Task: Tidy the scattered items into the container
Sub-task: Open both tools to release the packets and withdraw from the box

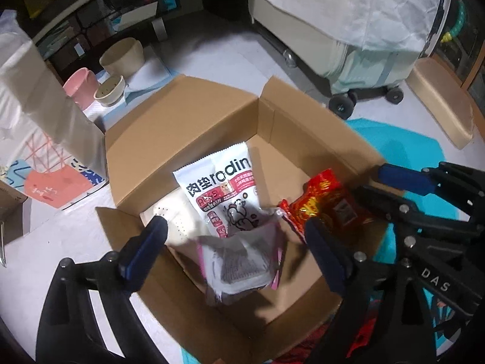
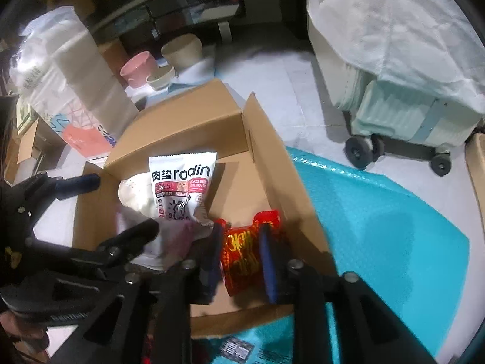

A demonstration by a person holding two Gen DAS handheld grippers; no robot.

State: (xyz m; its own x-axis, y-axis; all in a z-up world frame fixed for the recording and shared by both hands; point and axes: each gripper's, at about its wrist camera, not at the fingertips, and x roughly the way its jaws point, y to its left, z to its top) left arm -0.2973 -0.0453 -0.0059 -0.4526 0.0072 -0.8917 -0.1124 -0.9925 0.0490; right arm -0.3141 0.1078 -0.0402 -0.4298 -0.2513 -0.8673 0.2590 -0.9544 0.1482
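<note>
Cardboard box (image 1: 194,127) sits open on the floor with both grippers hanging over it, pointing steeply down into it. Left gripper (image 1: 236,242) has its fingers spread wide, and right between them lies a blurred pink-and-white packet (image 1: 242,267), clear of both pads, so that looks like a drop and not a grip. Just beyond the left fingertips a white pouch (image 1: 224,188) with printed lettering leans across a pale perforated pad (image 1: 172,221) on the box floor. Over to the right gripper (image 2: 239,254): fingers set narrow, flanking a red foil snack bag (image 2: 245,248), and whether the pads are pressing on it I cannot tell from either view. The bag lies on the box floor near the wall on the turquoise mat (image 2: 379,227) side, so it seems to be where it belongs. Both handles sit side by side, wrists tipped forward, each gripper showing in the other's camera. Some red packaging shows outside the box, below the grippers, so the tidying may not be finished.
</note>
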